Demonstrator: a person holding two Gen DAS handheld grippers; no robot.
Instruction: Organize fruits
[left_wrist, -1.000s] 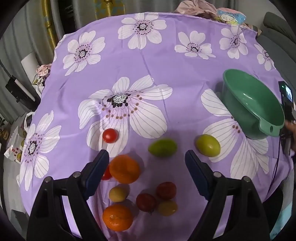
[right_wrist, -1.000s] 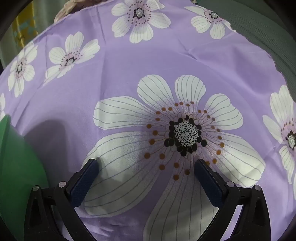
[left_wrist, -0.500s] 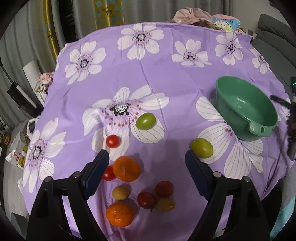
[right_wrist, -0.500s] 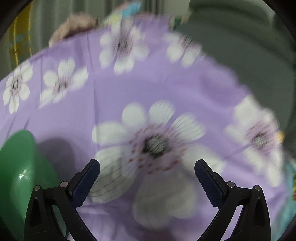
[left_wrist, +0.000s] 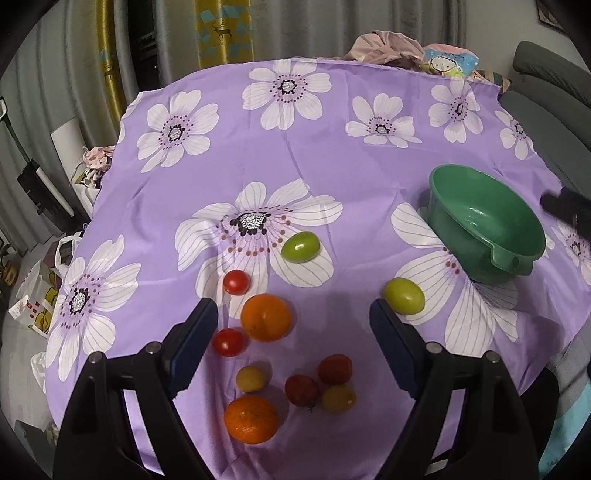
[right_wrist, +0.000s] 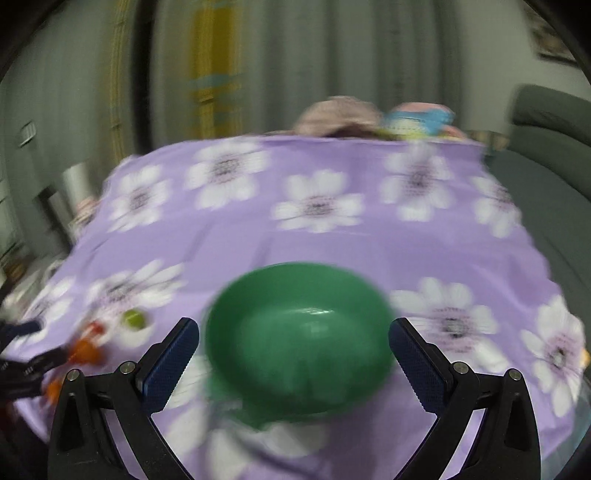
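Directly ahead, green bowl (right_wrist: 299, 343), right claw (right_wrist: 293, 350) open

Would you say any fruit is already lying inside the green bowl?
No, the green bowl is empty; every fruit lies on the purple cloth.

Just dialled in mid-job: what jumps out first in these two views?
The purple flowered cloth fills both views. A loose cluster of fruit lies near the open left gripper, led by two oranges, with small red, yellow and green fruits around. The empty green bowl sits to the right, framed by the open right gripper.
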